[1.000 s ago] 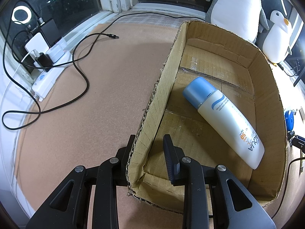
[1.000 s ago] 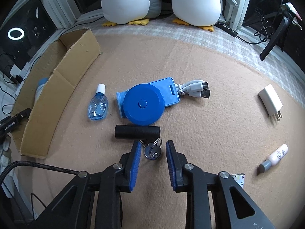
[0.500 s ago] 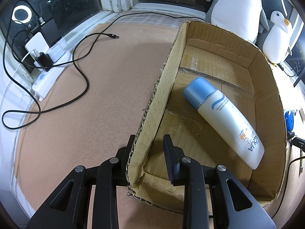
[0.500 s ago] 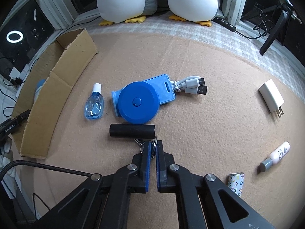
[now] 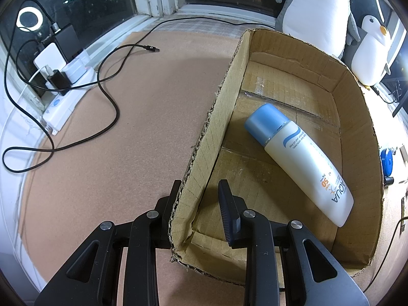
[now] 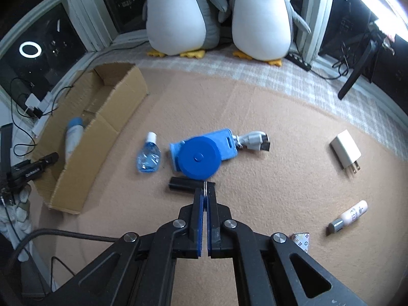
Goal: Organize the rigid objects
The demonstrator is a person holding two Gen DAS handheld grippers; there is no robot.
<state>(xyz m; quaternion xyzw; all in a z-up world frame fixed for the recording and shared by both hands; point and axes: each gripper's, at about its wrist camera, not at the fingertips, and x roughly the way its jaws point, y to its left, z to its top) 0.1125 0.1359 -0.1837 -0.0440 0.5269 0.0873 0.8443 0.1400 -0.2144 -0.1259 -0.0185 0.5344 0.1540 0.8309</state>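
The right gripper [image 6: 205, 191] pinches a thin metal keyring [image 6: 205, 185], its black cylindrical fob [image 6: 184, 185] hanging just beyond the tips. The left gripper [image 5: 200, 193], jaws spread, straddles the brown cardboard box [image 5: 204, 153] wall (white blue-capped bottle [image 5: 301, 163] inside). Beyond: a round blue plastic case [image 6: 199, 158].

My pads [image 6: 195, 219]: blue. Box [image 5: 216, 117]: brown. Bottle [image 5: 306, 160]: white, blue cap. Disc [image 6: 199, 158]: blue. Charger [image 6: 345, 149]: white. Carpet [image 6: 280, 117]: tan. Penguins [image 6: 260, 20]: white, grey.
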